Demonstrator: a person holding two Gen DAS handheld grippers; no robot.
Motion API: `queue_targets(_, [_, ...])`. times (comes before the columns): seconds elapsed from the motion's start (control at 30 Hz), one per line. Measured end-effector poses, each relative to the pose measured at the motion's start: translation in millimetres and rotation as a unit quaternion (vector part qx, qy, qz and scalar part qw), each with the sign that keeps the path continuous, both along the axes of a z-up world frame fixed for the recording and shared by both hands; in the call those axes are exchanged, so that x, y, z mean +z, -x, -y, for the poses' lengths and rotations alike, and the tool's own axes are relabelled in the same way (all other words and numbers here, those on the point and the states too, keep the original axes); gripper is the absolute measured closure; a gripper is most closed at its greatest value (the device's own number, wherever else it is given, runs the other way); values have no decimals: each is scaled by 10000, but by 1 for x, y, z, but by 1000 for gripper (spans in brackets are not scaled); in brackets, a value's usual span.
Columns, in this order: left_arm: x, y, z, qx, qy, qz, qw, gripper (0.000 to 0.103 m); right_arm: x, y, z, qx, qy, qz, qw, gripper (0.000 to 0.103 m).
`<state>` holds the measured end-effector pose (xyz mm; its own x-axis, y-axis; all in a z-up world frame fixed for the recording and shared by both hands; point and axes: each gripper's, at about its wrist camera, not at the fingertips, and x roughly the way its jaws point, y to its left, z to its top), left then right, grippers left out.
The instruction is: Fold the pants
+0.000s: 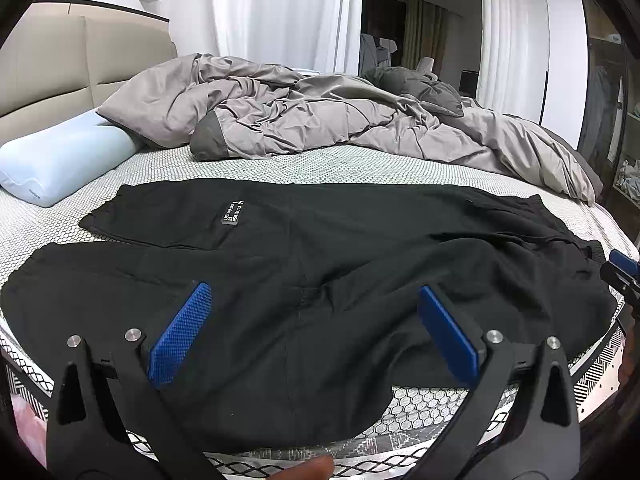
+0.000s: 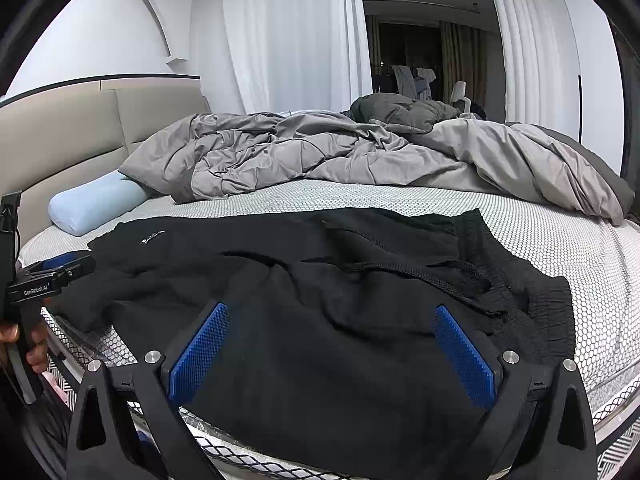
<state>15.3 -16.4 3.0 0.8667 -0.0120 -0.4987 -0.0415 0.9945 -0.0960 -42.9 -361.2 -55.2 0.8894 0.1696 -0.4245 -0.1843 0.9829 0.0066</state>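
The left gripper [image 1: 314,312] and the right gripper [image 2: 332,330] both hang above the near edge of the bed, each with its blue-padded fingers [image 1: 180,334] spread wide apart and nothing between them. Beneath them the black pants [image 1: 320,264] lie spread flat across the patterned mattress [image 1: 280,164], legs toward the light blue pillow [image 1: 60,160] and the waistband with its drawstring [image 2: 420,274] toward the right. Farther back, a rumpled grey duvet [image 1: 320,120] is bunched against the beige headboard [image 1: 60,68].
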Motion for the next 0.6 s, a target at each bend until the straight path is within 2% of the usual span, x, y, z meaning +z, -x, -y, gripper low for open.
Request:
queue_targets(0.43, [-2,-5,-27,190,170,-86,9996,1,-4,-14,5,-144,131,-190,9996,0])
queue_targets(0.6, [-4,-6,-38,302,147,-141,9993,1,-2,-15,11,-127,-67,-261,9996,0])
